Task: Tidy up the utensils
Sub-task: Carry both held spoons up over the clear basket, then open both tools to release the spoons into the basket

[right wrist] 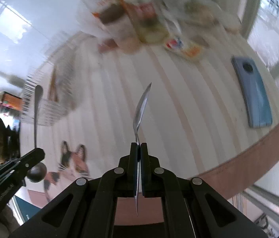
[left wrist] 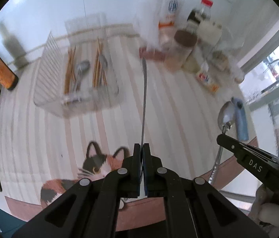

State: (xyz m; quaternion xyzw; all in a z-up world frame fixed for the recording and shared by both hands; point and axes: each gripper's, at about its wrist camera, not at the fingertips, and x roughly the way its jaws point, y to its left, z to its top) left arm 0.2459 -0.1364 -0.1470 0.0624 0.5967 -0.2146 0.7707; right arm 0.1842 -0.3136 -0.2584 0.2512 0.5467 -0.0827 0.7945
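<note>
My left gripper (left wrist: 141, 146) is shut on the bowl end of a metal spoon (left wrist: 144, 99), whose handle points away over the striped mat. My right gripper (right wrist: 138, 145) is shut on the neck of a second spoon (right wrist: 141, 107), seen edge on with its bowl forward. The right gripper (left wrist: 221, 136) and its spoon (left wrist: 226, 113) also show in the left wrist view. The left gripper (right wrist: 38, 151) and its spoon (right wrist: 37, 107) show in the right wrist view. A clear divided utensil tray (left wrist: 76, 79) holds wooden chopsticks (left wrist: 70, 69) and spoons (left wrist: 81, 69).
A striped cat-print mat (left wrist: 179, 119) covers the table. Jars and bottles (left wrist: 181, 45) crowd the back right. A soy sauce bottle (left wrist: 0, 71) stands at left. A blue phone (right wrist: 256, 93) lies near the right edge. A white wall is behind.
</note>
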